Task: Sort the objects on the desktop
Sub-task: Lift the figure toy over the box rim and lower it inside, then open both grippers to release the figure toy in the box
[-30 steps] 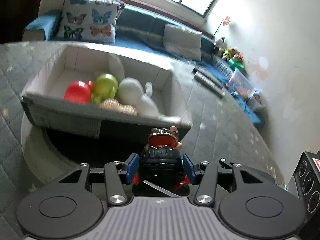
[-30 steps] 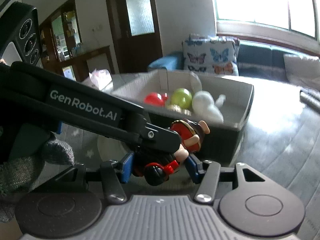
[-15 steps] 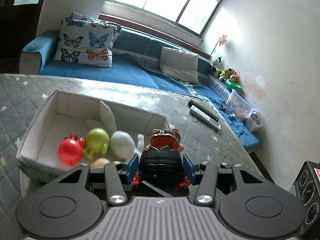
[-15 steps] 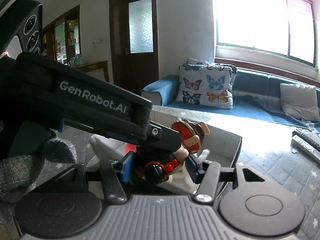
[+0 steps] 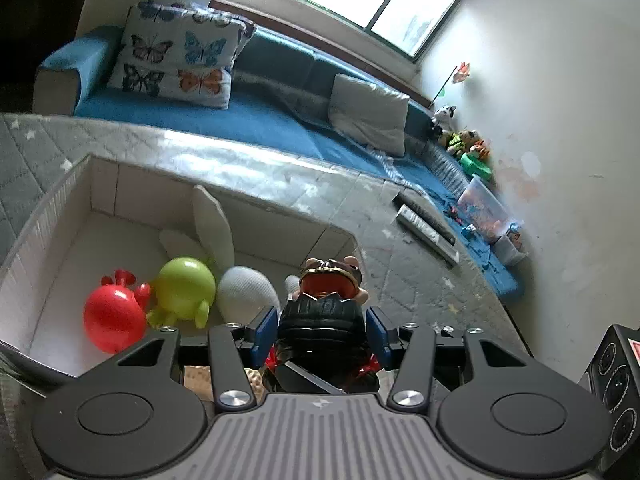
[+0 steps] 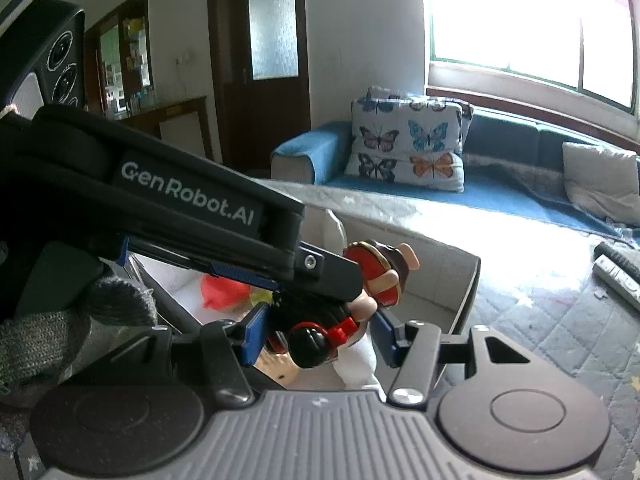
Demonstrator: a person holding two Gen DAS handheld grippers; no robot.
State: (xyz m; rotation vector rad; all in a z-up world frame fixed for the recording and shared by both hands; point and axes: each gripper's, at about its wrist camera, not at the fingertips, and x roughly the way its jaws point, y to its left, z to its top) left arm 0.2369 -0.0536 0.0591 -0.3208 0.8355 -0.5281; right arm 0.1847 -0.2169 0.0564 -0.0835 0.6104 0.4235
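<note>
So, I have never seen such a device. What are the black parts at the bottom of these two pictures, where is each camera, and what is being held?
No robot arm is here: a person holds one two-finger gripper in each hand, with a camera on each that looks forward along the fingers. The left gripper fills the bottom of its own picture; the right gripper does so in the other, where the long black bar is the left gripper seen from the side. Both are shut on one toy figure in black and red, held above a white cardboard box. The box stands on a grey quilted surface and holds a red round toy, a green round toy and a white toy. A grey glove covers a hand.
</note>
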